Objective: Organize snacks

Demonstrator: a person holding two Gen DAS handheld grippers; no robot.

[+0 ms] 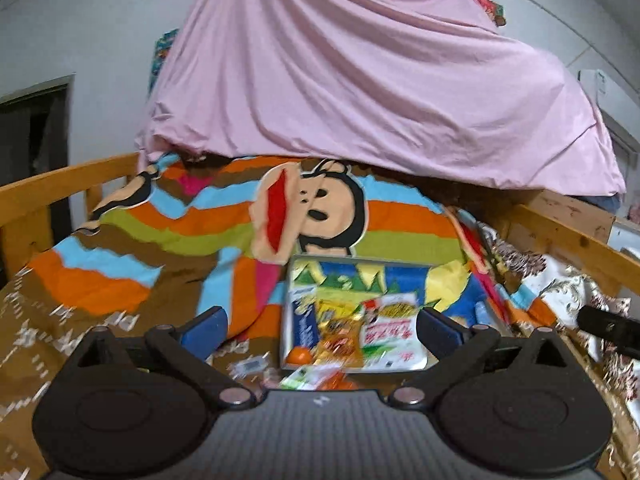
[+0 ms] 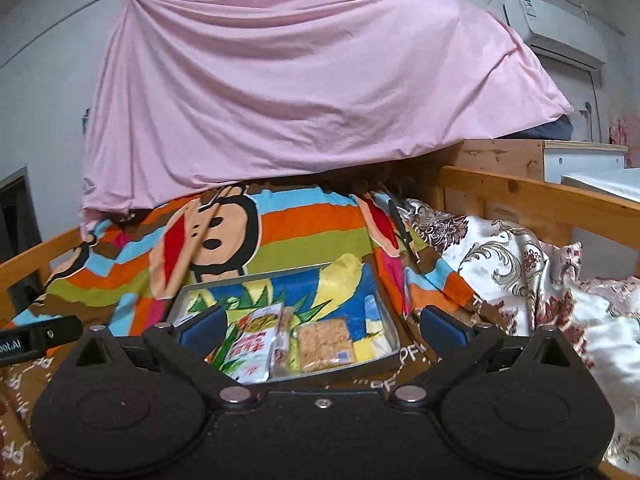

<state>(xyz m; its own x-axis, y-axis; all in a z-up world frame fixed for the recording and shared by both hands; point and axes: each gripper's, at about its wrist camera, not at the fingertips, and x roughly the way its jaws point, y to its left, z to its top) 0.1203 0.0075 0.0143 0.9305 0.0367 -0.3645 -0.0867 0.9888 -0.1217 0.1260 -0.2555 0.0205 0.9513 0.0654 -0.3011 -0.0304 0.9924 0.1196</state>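
Presently both claws stand wide apart and empty. Your left claw (image 1: 322, 326) hovers above the near edge of the tray (image 1: 286, 300), and nothing lies between its blue pads (image 1: 204, 330). Your right claw (image 2: 322, 326) hangs likewise over the same tray (image 2: 390, 320), seen from its other side.

Inside the tray, on its cartoon-printed liner, lie the snacks: a white packet with red lettering (image 1: 394, 340), an orange-yellow packet (image 1: 340, 340), a small orange fruit (image 1: 299, 356), and, in the right view, a clear pack of golden crackers (image 2: 326, 344) beside a narrow bar (image 2: 283, 344). A green-and-white packet (image 1: 308, 376) and another orange item (image 1: 336, 382), both blurred, lie on the bed just outside the tray's near rim.

The tray rests on a striped monkey-print blanket (image 1: 180, 224) within a wooden bed frame (image 1: 60, 180), below a hanging pink sheet (image 1: 360, 80).

Judged from this layout, you are between placements: most snacks are in and those near-side strays probably remain. Your next move calls for lowering one claw onto a stray, pads spanning its narrow width.
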